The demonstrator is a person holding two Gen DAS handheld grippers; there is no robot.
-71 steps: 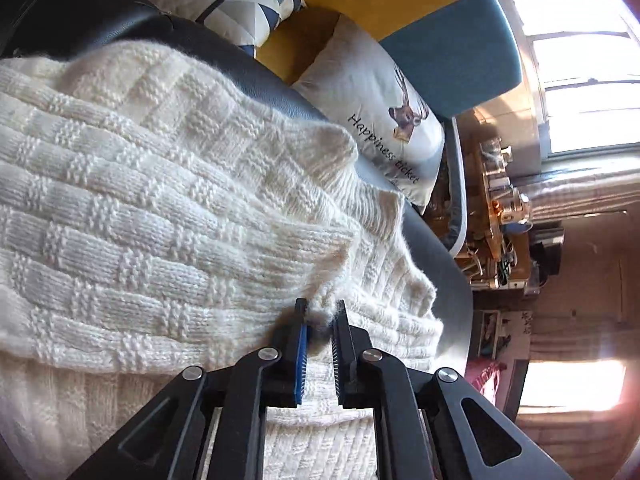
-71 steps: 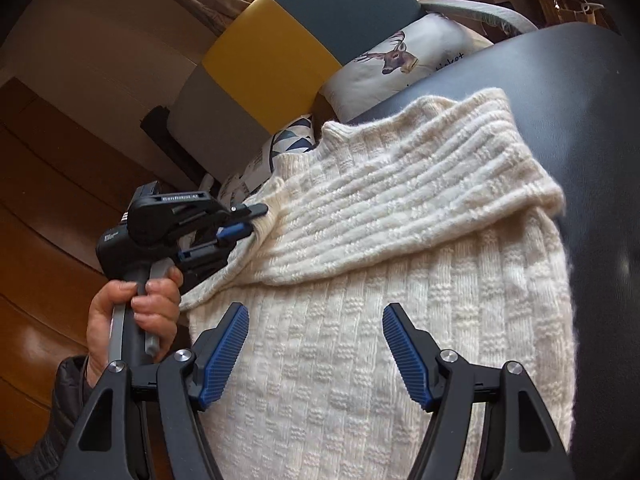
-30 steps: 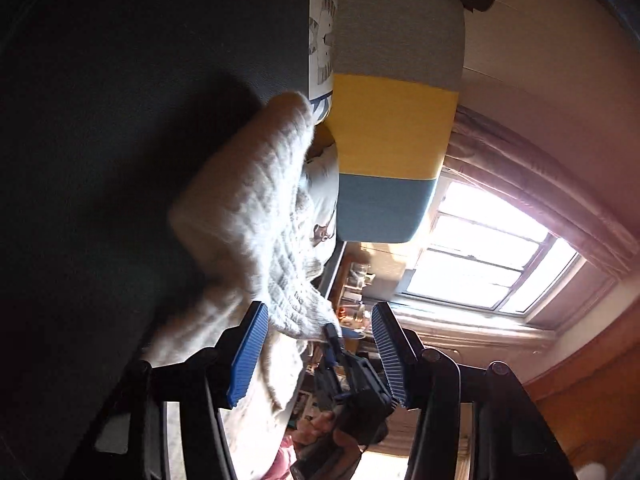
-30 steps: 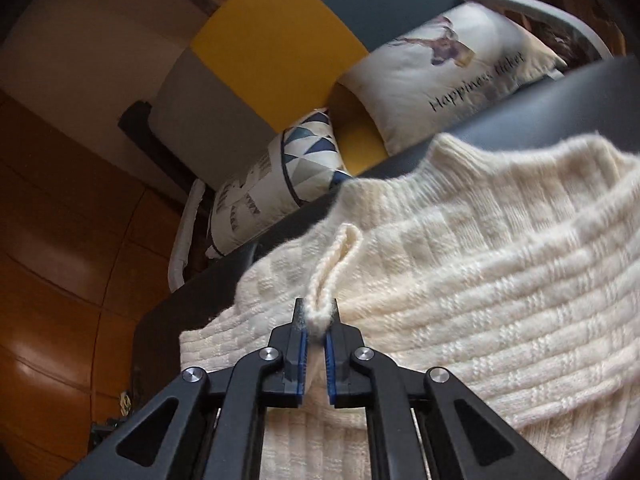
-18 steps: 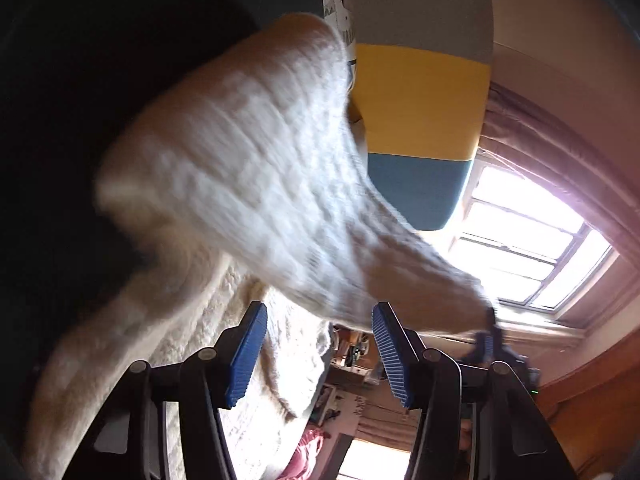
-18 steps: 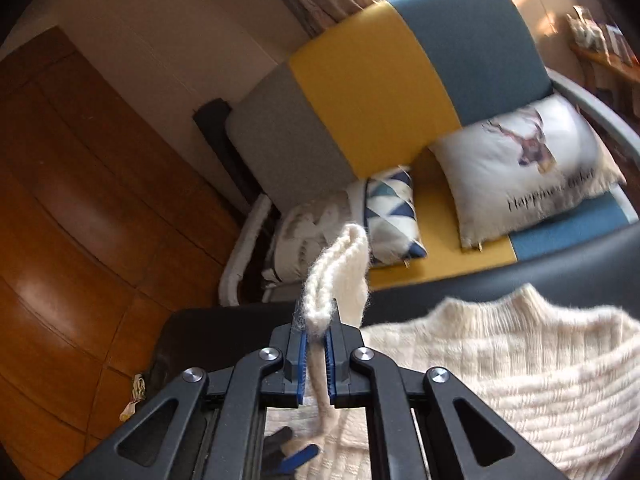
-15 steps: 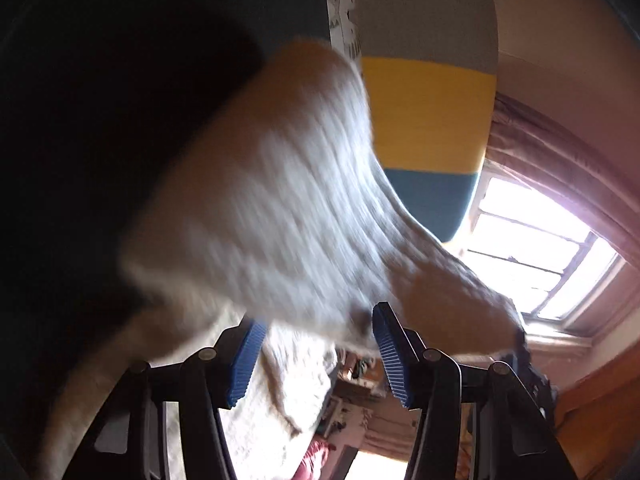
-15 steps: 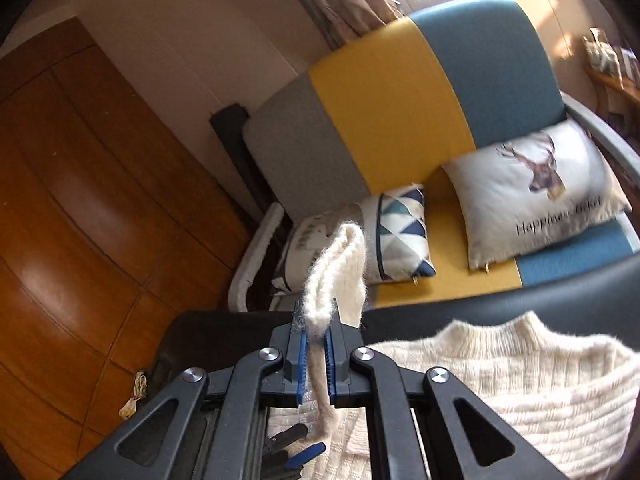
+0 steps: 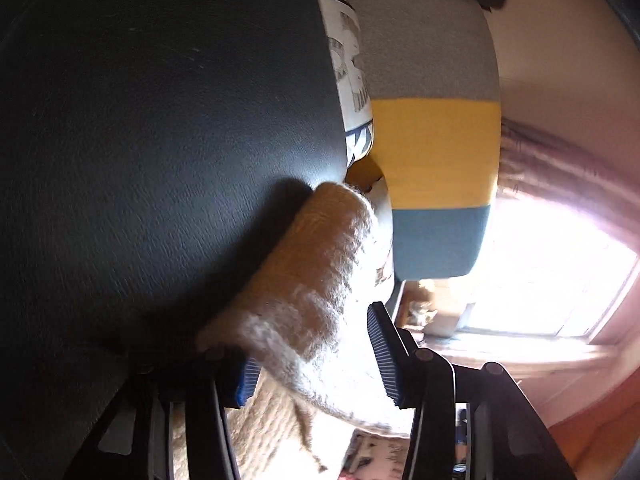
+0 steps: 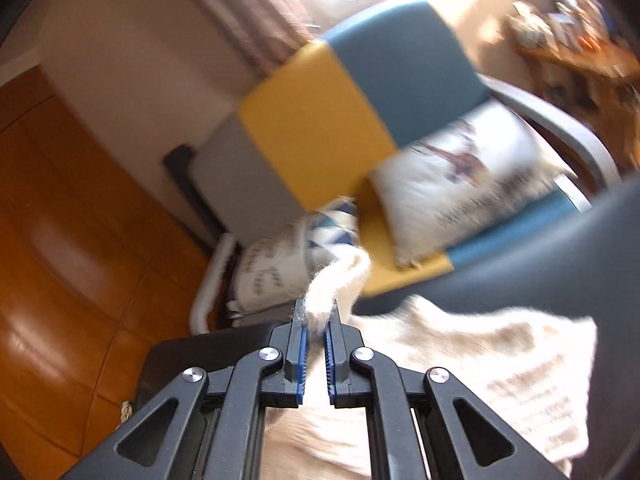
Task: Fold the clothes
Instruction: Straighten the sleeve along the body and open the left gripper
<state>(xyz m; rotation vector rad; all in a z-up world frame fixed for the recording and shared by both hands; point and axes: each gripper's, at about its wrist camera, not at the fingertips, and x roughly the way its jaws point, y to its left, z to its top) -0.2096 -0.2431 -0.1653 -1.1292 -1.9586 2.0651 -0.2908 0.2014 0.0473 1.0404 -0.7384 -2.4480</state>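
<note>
Right gripper [image 10: 316, 322]: clamped on a pinched edge of the cream sweater [image 10: 460, 364], raised, apparently to carry a fold | Left gripper [image 9: 316, 360]: jaws apart, gripping nothing, knit lying between them | Sweater: mostly on dark table [image 9: 160, 140] | Sofa [image 10: 340, 120] behind.

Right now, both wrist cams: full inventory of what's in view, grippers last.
sweater: 1, cream knit, on the dark surface, one part lifted
dark surface: 1, black, under the sweater
sofa: 1, grey, yellow and blue panels, behind the surface
deer cushion: 1, white, on the sofa seat
triangle cushion: 1, white and blue, beside the deer cushion
window: 1, bright, behind the sofa
wood panelling: orange-brown, at left
left gripper: open, sweater across the gap
right gripper: shut on a sweater fold
</note>
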